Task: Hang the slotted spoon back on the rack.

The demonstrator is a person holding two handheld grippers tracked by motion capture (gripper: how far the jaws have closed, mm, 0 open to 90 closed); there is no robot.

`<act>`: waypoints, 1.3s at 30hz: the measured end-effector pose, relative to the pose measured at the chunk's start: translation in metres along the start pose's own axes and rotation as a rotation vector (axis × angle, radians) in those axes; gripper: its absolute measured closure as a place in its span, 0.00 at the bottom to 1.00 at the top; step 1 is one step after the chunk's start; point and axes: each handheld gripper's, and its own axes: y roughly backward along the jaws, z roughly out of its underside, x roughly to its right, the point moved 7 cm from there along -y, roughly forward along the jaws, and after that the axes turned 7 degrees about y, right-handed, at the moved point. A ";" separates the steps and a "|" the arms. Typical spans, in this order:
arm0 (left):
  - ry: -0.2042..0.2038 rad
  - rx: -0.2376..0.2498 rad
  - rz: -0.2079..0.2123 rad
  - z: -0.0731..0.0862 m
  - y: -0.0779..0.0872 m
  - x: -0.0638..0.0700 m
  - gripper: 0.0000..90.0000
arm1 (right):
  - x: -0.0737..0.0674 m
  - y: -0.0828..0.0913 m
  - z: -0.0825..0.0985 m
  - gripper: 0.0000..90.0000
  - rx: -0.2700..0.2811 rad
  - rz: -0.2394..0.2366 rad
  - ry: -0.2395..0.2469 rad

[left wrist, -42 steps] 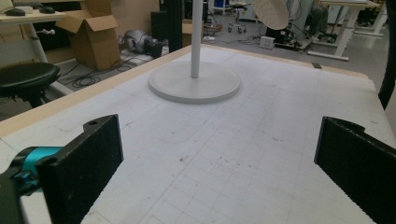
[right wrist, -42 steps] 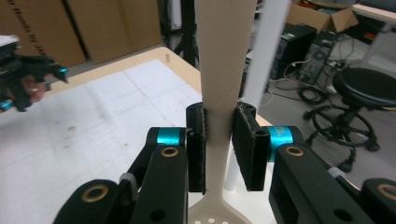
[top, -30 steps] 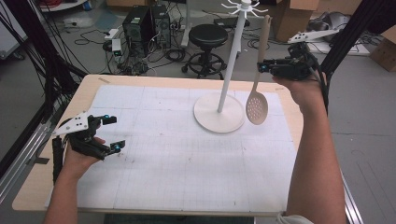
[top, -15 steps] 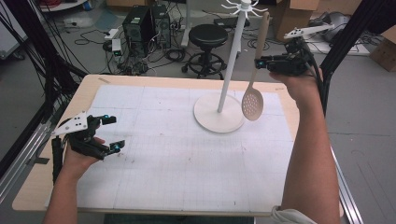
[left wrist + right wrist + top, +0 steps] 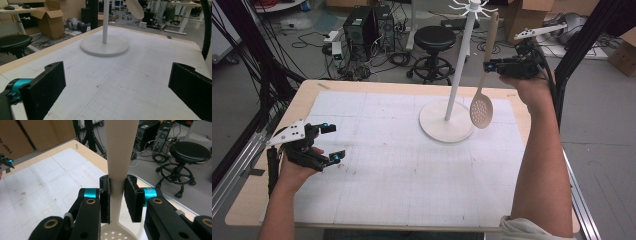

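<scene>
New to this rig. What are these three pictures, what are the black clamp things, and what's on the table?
There is no robot arm here: a person holds a hand-operated two-jaw gripper in each hand. The high view looks down on the table from above the person's side. The other two pictures come from cameras riding on the grippers, looking along their black jaws.

The left gripper sits low over the table's near left part, jaws wide open with nothing between them.

The right gripper is raised at the far right, shut on the handle of a beige slotted spoon. The spoon hangs bowl down, beside the white pole of a hook stand. The stand's round base rests on the gridded white mat that covers the table.
</scene>
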 end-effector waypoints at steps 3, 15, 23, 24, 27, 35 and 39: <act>0.000 -0.001 0.000 0.000 -0.001 0.000 0.02 | -0.002 -0.004 -0.002 0.84 -0.010 -0.005 0.009; 0.000 0.004 0.000 -0.001 0.001 0.000 0.02 | -0.010 -0.015 -0.006 0.84 -0.033 -0.020 0.016; -0.003 0.000 -0.001 0.000 0.000 0.000 0.02 | -0.011 -0.017 -0.004 0.71 -0.032 0.000 -0.016; -0.004 0.000 -0.002 0.000 0.000 0.000 0.02 | -0.010 -0.016 -0.005 0.70 -0.021 0.002 -0.018; -0.004 0.000 -0.002 0.000 0.001 0.000 0.02 | -0.013 -0.012 -0.004 0.66 -0.018 0.013 -0.007; -0.004 -0.004 -0.001 0.000 0.000 0.001 0.02 | -0.021 -0.004 0.013 0.54 0.024 0.037 0.029; -0.002 -0.008 -0.001 0.001 -0.001 0.001 0.02 | -0.026 -0.002 0.020 0.51 0.043 0.038 0.038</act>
